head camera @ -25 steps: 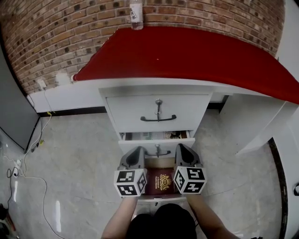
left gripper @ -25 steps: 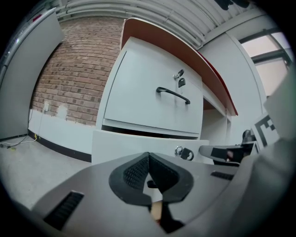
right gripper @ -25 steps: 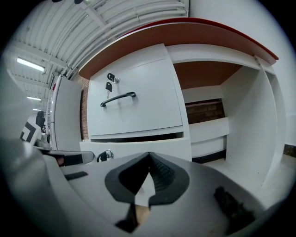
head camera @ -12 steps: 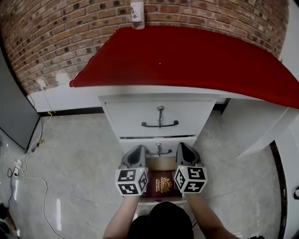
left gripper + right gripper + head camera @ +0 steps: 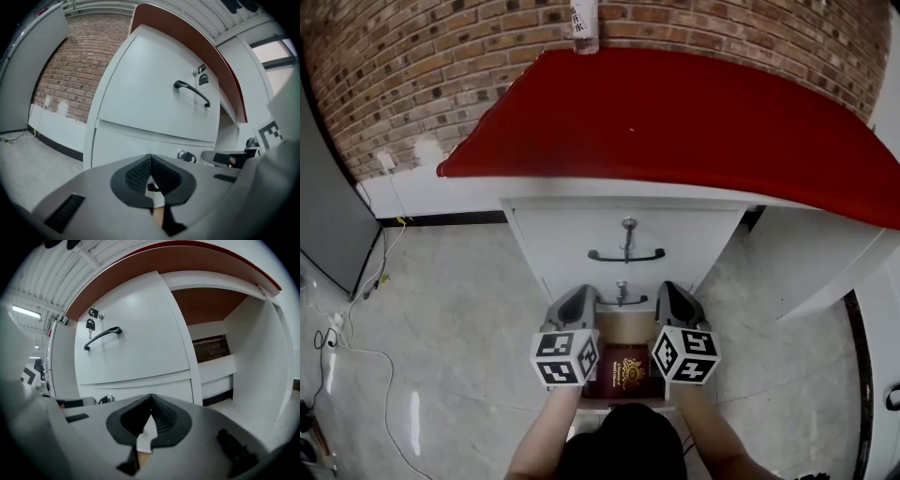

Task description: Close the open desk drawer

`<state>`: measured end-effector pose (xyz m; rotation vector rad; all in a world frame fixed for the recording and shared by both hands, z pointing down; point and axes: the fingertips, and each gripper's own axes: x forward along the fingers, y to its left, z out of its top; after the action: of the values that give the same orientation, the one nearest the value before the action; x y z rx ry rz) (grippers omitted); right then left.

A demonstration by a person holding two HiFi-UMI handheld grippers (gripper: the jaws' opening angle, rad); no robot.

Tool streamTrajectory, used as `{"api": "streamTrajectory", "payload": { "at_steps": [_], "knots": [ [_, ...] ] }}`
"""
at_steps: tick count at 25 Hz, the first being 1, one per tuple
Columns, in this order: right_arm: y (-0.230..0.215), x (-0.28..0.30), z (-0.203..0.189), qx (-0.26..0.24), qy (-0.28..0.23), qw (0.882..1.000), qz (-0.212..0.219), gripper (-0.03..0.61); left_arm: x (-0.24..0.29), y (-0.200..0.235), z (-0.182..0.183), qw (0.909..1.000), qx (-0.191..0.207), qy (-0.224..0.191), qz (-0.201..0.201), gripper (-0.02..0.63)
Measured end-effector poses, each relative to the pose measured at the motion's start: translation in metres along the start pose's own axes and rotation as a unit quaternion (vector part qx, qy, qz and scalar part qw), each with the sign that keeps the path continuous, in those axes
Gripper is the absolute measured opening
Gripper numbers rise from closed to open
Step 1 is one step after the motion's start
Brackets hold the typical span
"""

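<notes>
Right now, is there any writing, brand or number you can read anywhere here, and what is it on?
Nothing here can be read as text.
Bottle at the back of the red desktop: label print too blurred.
Maroon booklet: gold emblem, lettering too small.
Cubes on the left gripper and right gripper: black-and-white square markers, no words.

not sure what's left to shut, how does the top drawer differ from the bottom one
The top drawer is pushed in; the bottom drawer is pulled out, a red booklet lying in it. The top drawer's handle shows; the bottom drawer's is out of sight. Both are white.
</notes>
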<state>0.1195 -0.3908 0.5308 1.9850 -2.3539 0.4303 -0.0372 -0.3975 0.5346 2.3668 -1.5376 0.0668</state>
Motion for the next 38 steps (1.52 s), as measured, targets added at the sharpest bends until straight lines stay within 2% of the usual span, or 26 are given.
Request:
{"api": "streamTrajectory", "payload": {
  "at_steps": [4,15,21,27,38],
  "knots": [
    [-0.001,0.000,-0.001,-0.002,0.003,1.000,-0.006,0.011,0.001,0.000,-0.002,1.0000,0.003,0.005,-0.001,0.009],
    [0.000,-0.001,-0.005,-0.004,0.009,1.000,-0.012,0.011,-0.001,-0.001,-0.005,0.9985,0.050,0.020,0.011,0.009],
    [0.002,-0.004,-0.009,-0.001,0.027,1.000,-0.005,0.012,-0.004,-0.001,-0.013,0.9980,0.051,0.035,0.015,0.009],
    [0.012,-0.024,-0.006,-0.003,0.024,1.000,0.010,0.012,-0.019,-0.017,-0.008,0.9984,0.052,0.021,0.006,0.009],
    [0.035,-0.080,0.019,-0.014,-0.016,0.999,0.038,0.012,-0.072,-0.045,0.005,0.9986,0.052,-0.005,-0.009,0.009]
  ]
}}
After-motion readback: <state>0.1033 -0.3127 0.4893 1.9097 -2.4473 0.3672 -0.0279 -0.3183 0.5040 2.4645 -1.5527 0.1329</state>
